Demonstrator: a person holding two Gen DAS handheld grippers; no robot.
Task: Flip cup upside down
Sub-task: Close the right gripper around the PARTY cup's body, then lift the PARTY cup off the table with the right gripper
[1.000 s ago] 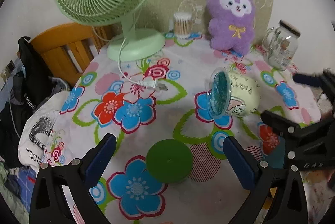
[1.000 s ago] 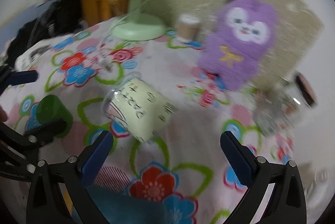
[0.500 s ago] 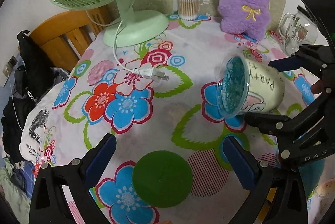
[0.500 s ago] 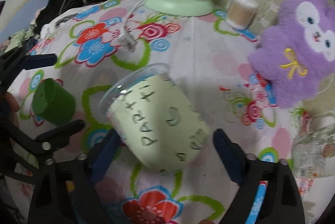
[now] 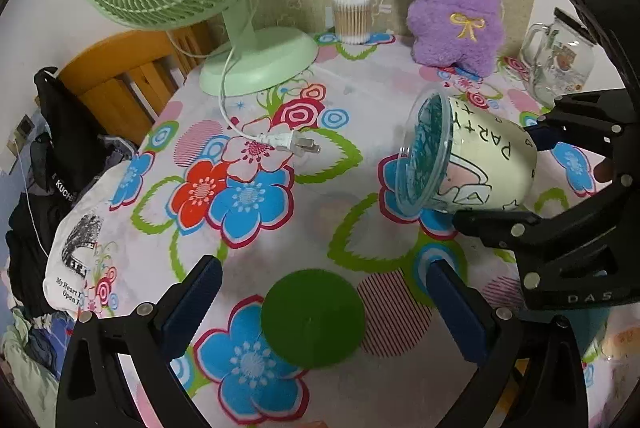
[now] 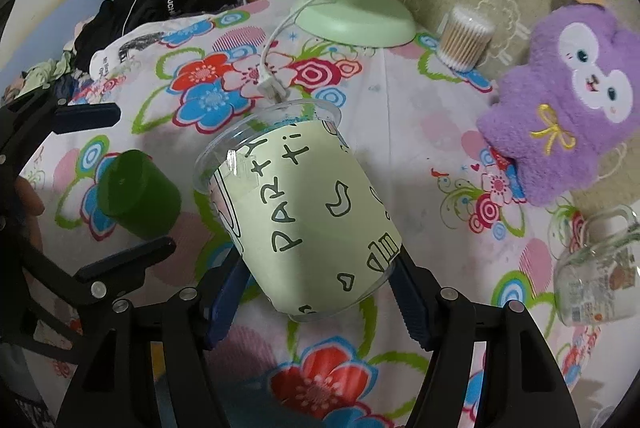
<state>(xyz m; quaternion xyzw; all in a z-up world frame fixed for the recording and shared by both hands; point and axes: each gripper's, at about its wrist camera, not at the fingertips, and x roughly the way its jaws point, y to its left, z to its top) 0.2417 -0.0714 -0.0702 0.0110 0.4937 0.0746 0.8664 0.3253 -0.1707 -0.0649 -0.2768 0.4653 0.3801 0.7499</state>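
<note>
A clear plastic cup with a pale green "PARTY" sleeve (image 6: 308, 212) lies tilted on its side, its mouth pointing up and to the left. My right gripper (image 6: 316, 300) is shut on its base end, one blue pad on each side. In the left wrist view the cup (image 5: 472, 164) hangs at the right, held by the right gripper's black frame (image 5: 560, 240). My left gripper (image 5: 320, 300) is open and empty. A dark green cup (image 5: 313, 317) stands upside down on the tablecloth between its fingers, apart from both pads; it also shows in the right wrist view (image 6: 138, 194).
A green desk fan (image 5: 248, 40) stands at the back, its white plug (image 5: 288, 142) on the flowered tablecloth (image 5: 240, 196). A cotton swab jar (image 5: 352, 16), a purple plush toy (image 5: 456, 0) and a glass mug (image 5: 556, 64) line the back. A wooden chair with clothes (image 5: 100, 100) stands left.
My right gripper has closed on the PARTY cup and lifted its base end. My left gripper has stayed open over the green cup with only a small shift.
</note>
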